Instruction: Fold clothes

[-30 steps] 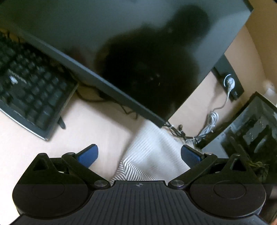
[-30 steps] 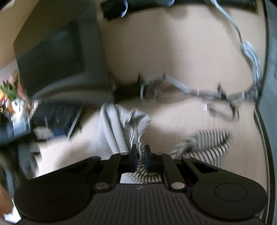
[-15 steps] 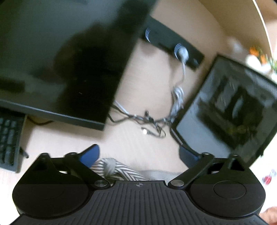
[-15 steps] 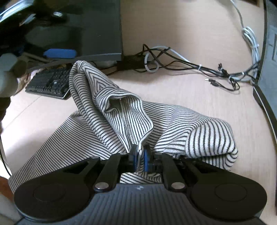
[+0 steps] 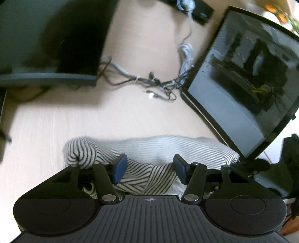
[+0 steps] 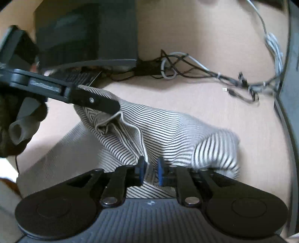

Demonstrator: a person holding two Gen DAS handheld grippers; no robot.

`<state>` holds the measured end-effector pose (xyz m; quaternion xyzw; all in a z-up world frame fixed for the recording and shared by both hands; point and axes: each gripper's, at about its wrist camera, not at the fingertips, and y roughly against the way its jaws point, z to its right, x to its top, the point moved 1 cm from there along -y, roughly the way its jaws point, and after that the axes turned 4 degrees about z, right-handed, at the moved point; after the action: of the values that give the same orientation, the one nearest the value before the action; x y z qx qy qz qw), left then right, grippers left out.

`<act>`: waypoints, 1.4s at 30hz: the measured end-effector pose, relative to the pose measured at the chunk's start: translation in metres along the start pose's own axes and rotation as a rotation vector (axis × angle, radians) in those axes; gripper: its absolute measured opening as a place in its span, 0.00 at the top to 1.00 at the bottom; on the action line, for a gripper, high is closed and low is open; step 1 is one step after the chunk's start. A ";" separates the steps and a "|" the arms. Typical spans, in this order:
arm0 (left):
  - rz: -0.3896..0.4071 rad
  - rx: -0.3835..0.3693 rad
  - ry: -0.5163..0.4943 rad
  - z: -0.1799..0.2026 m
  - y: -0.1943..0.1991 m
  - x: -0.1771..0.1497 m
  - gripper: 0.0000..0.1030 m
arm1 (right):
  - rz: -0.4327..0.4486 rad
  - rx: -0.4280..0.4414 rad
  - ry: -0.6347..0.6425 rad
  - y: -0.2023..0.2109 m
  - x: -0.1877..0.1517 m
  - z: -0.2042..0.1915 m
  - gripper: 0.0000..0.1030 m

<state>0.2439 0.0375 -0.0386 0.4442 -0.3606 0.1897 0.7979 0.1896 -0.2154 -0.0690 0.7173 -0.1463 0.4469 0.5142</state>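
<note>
A black-and-white striped garment (image 6: 168,130) lies bunched on the light wooden desk (image 6: 243,119). My right gripper (image 6: 151,171) is shut on a seamed edge of it at the near side. My left gripper (image 5: 149,168) is open, its blue pads on either side of a raised fold of the same garment (image 5: 145,177). In the right wrist view the left gripper's finger (image 6: 93,101) reaches in from the left and rests on the garment's far fold. A rolled cuff (image 5: 80,153) shows at the left of the left wrist view.
A dark monitor (image 5: 50,37) stands at the back left, a second screen (image 5: 243,84) at the right. Tangled cables (image 5: 149,80) lie between them on the desk. A power strip (image 5: 194,7) sits at the far edge.
The left gripper swung right and came down over the garment, its jaws narrower than before. The right gripper kept its hold while the cloth was laid flatter on the desk.
</note>
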 end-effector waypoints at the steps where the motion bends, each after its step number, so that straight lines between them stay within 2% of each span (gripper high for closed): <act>1: -0.004 0.001 0.013 -0.003 0.000 -0.004 0.43 | 0.023 -0.005 0.008 0.008 0.005 0.000 0.76; 5: -0.043 0.003 0.060 -0.016 0.000 -0.021 0.44 | 0.115 -0.057 -0.026 0.020 0.022 0.002 0.73; 8: -0.069 -0.006 0.103 -0.022 0.006 -0.021 0.46 | 0.012 -0.123 -0.082 -0.005 0.019 0.006 0.73; 11: -0.055 0.019 0.132 -0.027 0.013 -0.013 0.48 | -0.120 -0.183 -0.039 -0.019 0.001 0.010 0.73; 14: -0.016 0.015 0.140 -0.028 0.025 -0.005 0.48 | -0.161 -0.188 -0.063 -0.020 -0.004 0.012 0.73; 16: 0.022 -0.009 0.124 -0.023 0.037 0.006 0.44 | -0.179 -0.202 -0.060 -0.023 -0.001 0.006 0.72; 18: 0.057 -0.041 0.101 -0.015 0.045 0.020 0.38 | -0.189 -0.210 -0.050 -0.028 0.000 0.001 0.65; 20: 0.093 -0.082 0.061 -0.006 0.045 0.034 0.32 | -0.183 -0.214 -0.018 -0.032 -0.002 -0.003 0.65; 22: 0.125 -0.114 -0.001 0.002 0.039 0.035 0.31 | -0.156 -0.208 0.009 -0.028 -0.008 -0.005 0.64; 23: 0.122 -0.099 -0.023 0.004 0.030 0.033 0.33 | -0.143 -0.201 -0.001 -0.027 -0.011 -0.003 0.64; 24: 0.101 -0.075 -0.019 0.005 0.021 0.028 0.37 | -0.134 -0.196 -0.018 -0.026 -0.012 -0.001 0.64; 26: 0.019 -0.062 0.058 0.000 0.009 0.014 0.43 | -0.124 -0.187 -0.047 -0.023 -0.012 0.002 0.63; 28: -0.050 -0.059 0.053 -0.001 0.003 0.001 0.45 | -0.119 -0.179 -0.058 -0.025 -0.009 0.002 0.59; 31: -0.127 -0.031 0.061 -0.010 -0.004 -0.017 0.46 | -0.084 -0.152 -0.111 -0.024 -0.011 0.002 0.46; 32: -0.142 -0.022 0.094 -0.016 -0.006 -0.022 0.50 | -0.076 -0.147 -0.123 -0.023 -0.011 0.000 0.41; 34: -0.142 -0.023 0.145 -0.024 -0.007 -0.026 0.51 | -0.065 -0.152 -0.134 -0.019 -0.010 -0.004 0.37; 36: -0.146 -0.021 0.161 -0.025 -0.007 -0.025 0.50 | -0.051 -0.150 -0.155 -0.015 -0.010 -0.008 0.22; 39: -0.160 -0.016 0.162 -0.024 -0.008 -0.025 0.49 | -0.005 -0.174 -0.224 -0.011 -0.013 -0.009 0.15; 42: -0.167 -0.015 0.185 -0.026 -0.012 -0.023 0.49 | 0.022 -0.212 -0.251 -0.010 -0.020 -0.013 0.13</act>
<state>0.2463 0.0535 -0.0718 0.4472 -0.2486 0.1597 0.8442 0.1786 -0.2049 -0.0900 0.7076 -0.2633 0.3415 0.5598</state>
